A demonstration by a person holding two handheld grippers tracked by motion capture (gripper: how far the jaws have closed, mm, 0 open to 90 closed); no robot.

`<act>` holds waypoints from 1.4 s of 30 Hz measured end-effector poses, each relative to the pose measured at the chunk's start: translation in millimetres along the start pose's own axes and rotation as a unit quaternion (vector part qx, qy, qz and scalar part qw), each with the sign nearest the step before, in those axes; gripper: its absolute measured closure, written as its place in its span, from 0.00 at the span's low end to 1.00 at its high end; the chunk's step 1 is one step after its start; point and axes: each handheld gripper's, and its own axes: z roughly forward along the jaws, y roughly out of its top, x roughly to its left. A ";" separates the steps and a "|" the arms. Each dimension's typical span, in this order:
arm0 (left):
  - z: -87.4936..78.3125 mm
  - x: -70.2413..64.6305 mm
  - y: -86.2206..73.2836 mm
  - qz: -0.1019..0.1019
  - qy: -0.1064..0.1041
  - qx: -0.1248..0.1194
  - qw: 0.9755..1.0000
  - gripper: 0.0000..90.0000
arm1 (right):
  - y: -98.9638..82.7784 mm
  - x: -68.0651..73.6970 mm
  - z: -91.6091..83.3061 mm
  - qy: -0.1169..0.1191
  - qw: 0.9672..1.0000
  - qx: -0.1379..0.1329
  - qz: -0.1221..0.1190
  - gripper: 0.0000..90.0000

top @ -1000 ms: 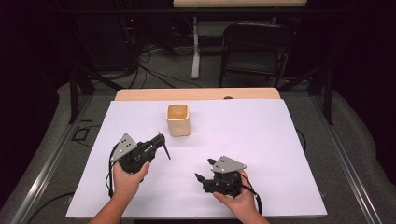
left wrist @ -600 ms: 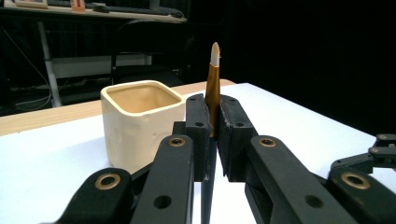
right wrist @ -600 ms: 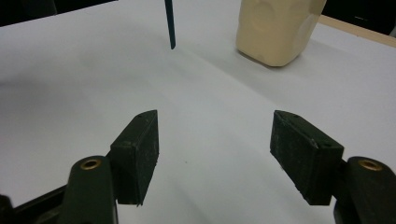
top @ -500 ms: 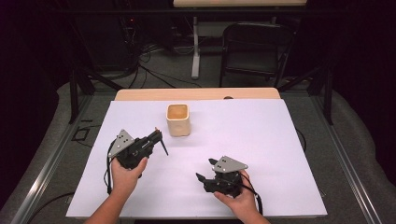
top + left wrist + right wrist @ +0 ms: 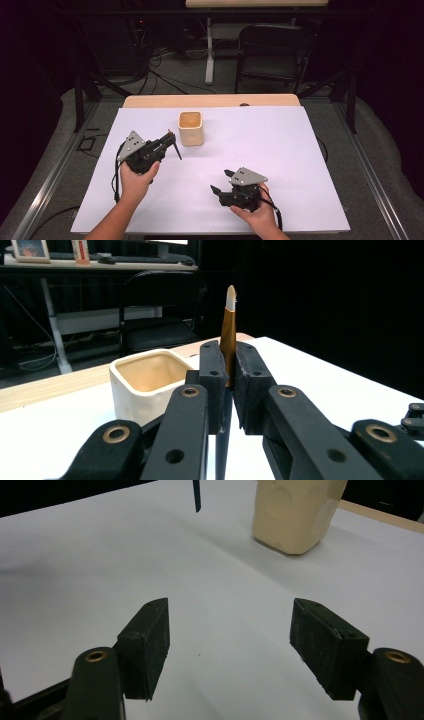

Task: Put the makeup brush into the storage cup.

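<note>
On the left we've got the left tongs (image 5: 169,142) clamped tight on a brush (image 5: 228,335), gold ferrule and pale tip poking up past the jaws, dark handle hanging below. Just right of that tip sits the cream cup (image 5: 191,128), open side up on the white counter (image 5: 300,150). Further right, nearer us, the right tongs (image 5: 230,645) are spread wide with nothing between them.

Each bare forearm ends in a hand gripping a black two-jaw tool, the left gripper (image 5: 170,142) and the right gripper (image 5: 220,182), both topped by a grey three-cornered plate. Black cables trail from them. Their linked black arms carry brass-ringed pivot holes and dark screws, with blocky, roughened jaw pads (image 5: 150,640).
</note>
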 end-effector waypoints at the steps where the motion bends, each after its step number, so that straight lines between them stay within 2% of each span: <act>1: 1.3 -0.3 0.7 0.000 0.001 -0.001 1.000 0.93 | 0.0 0.0 0.0 0.000 1.000 0.001 0.000 0.36; 12: 12.5 4.9 10.8 0.003 0.008 0.005 1.000 0.93 | -1.3 -0.9 0.2 -0.001 1.000 0.001 0.000 0.36; 22: 18.6 8.6 11.3 -0.008 0.014 0.006 1.000 0.93 | -2.2 -1.4 0.7 -0.001 1.000 0.002 0.001 0.36; 32: 23.1 11.0 23.8 0.001 0.020 0.003 1.000 0.93 | -3.1 -0.6 1.9 0.000 1.000 0.003 0.000 0.36; 42: 31.5 16.9 30.2 0.001 0.031 0.000 1.000 0.93 | -3.6 -0.6 2.2 0.000 1.000 0.004 0.002 0.36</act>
